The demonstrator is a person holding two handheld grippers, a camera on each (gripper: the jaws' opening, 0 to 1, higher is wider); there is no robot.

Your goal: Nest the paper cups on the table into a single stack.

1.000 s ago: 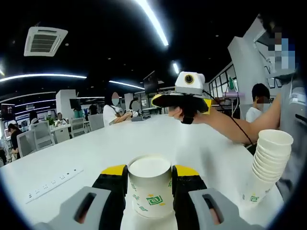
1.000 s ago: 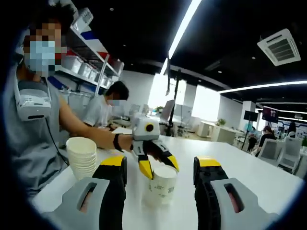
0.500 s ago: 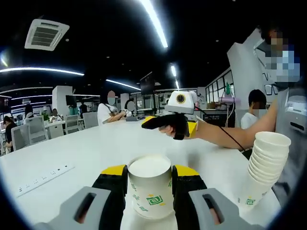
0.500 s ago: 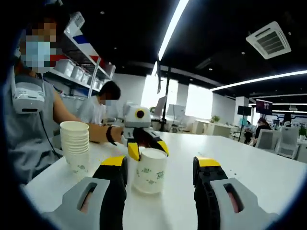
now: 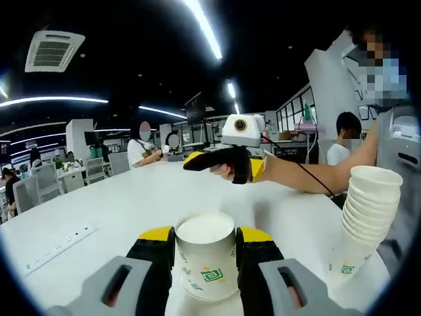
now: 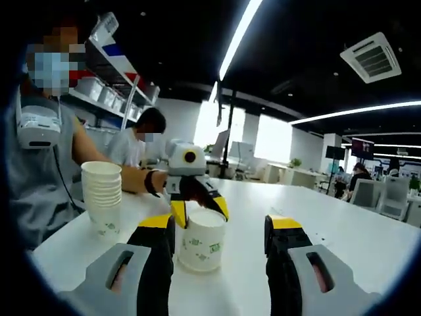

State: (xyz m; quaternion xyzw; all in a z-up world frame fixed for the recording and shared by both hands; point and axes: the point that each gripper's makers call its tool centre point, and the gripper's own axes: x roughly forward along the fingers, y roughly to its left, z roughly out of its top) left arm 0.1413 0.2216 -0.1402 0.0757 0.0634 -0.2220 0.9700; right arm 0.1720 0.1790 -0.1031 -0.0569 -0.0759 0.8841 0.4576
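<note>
Left gripper view: left gripper point(image 5: 204, 253) fingers clamped on single cup point(image 5: 204, 257), held low over white worktop point(image 5: 118, 204). Stack point(image 5: 362, 224) off to side. Squeeze harder, rim crumples, won't nest.

Right gripper view: right gripper point(image 6: 220, 247) fingers spread, holding nothing, level, pointing at cup point(image 6: 199, 240).

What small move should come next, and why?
Probably carry the cup over to the stack and drop it in: the left gripper is shut on that cup, the stack stands apart from it, and the right gripper is open and empty.
</note>
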